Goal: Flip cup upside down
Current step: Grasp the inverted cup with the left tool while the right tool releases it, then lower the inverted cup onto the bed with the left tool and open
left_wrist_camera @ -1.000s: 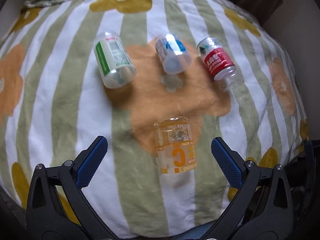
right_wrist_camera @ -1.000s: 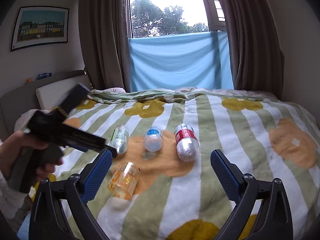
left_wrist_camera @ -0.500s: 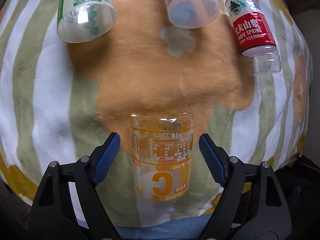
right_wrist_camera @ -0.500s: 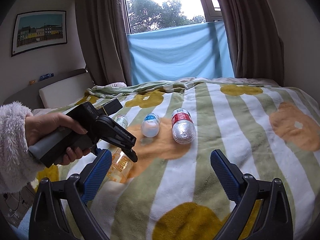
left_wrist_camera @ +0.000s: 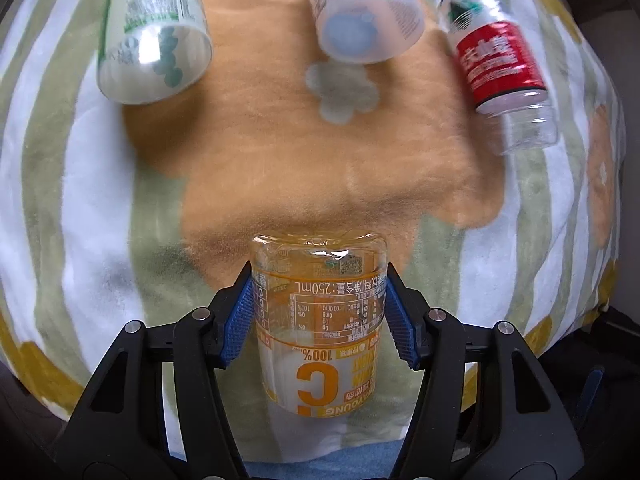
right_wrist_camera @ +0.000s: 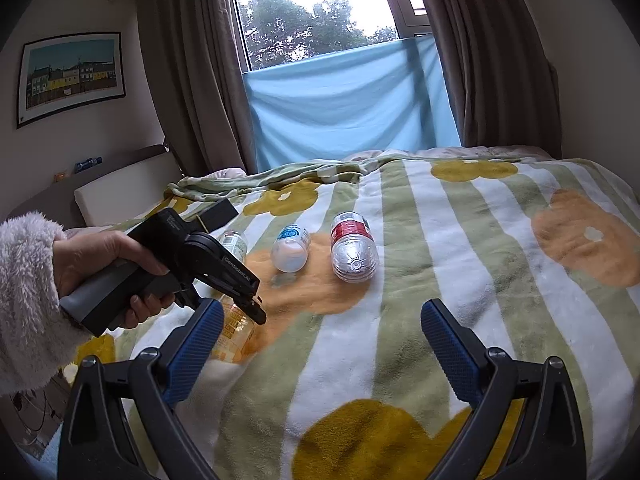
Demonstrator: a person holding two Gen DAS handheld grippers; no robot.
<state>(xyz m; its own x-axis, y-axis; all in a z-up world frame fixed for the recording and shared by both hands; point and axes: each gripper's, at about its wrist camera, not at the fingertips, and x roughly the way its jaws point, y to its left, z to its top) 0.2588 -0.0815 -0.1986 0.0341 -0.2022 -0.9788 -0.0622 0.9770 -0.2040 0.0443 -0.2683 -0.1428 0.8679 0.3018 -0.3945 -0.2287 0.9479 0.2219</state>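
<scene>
Cup (left_wrist_camera: 318, 320), lying on the bed (left_wrist_camera: 100, 208), is sitting mid-body between my left gripper (left_wrist_camera: 318, 316) jaws, pads touching. Thin clear plastic: I am judging it light, crushable, slippery. Right gripper (right_wrist_camera: 320, 344) is hanging wide, empty.

Soft daylight only, coming in through the window (right_wrist_camera: 316, 16), which is blown out to near white up top. Room dim by comparison, curtains (right_wrist_camera: 492, 68) pretty murky. Heavy fisheye bend in both views, black vignette in the corners, bedspread (left_wrist_camera: 260, 152) bulging like a dome in the left wrist view. Slight motion smear on the bottles at the top of that view, esp. the red-label bottle (left_wrist_camera: 500, 60). Small white glare spots on the orange cup (left_wrist_camera: 320, 320), fairly sharp otherwise. Shadows weak and diffuse. Right wrist view crisp in the middle, softer toward the edges.
</scene>
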